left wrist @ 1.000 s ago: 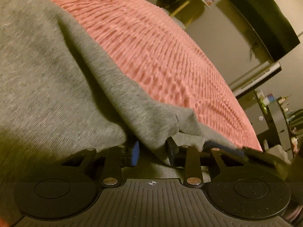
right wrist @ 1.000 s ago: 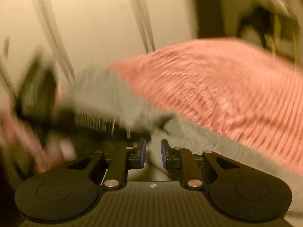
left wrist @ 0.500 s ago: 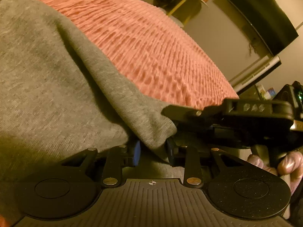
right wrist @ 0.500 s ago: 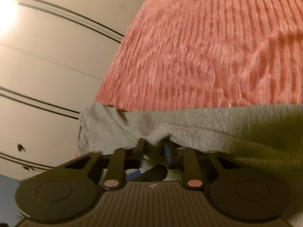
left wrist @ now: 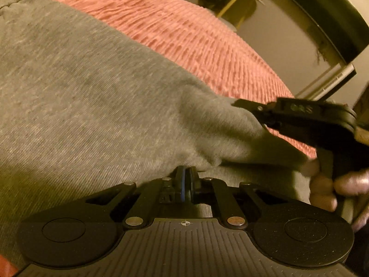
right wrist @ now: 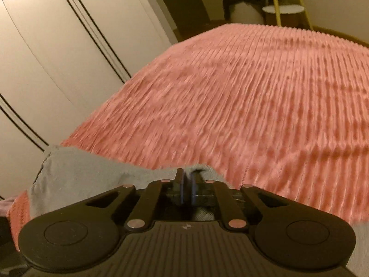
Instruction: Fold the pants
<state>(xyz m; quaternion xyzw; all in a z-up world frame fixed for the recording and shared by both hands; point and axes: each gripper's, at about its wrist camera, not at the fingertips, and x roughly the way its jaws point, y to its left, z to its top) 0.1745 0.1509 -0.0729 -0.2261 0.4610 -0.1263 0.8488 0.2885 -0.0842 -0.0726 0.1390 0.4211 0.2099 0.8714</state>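
Grey pants point(left wrist: 96, 97) lie on a pink ribbed bedspread point(left wrist: 207, 46) and fill the left and middle of the left wrist view. My left gripper point(left wrist: 185, 180) is shut on the near edge of the pants. The right gripper's body shows at the right of that view point(left wrist: 299, 115), pinching the same edge further right. In the right wrist view my right gripper point(right wrist: 186, 182) is shut on a grey fold of the pants point(right wrist: 92, 170), with the bedspread point(right wrist: 253, 103) beyond.
White wardrobe doors point(right wrist: 57, 57) stand left of the bed. A yellow-legged stand and white round surface point(right wrist: 283, 9) are beyond the far end. A dark screen point(left wrist: 327, 18) hangs on the wall at right.
My left gripper has closed on the pants edge. My right gripper has closed on the edge too, and the cloth between them is pulled flatter and lifted.
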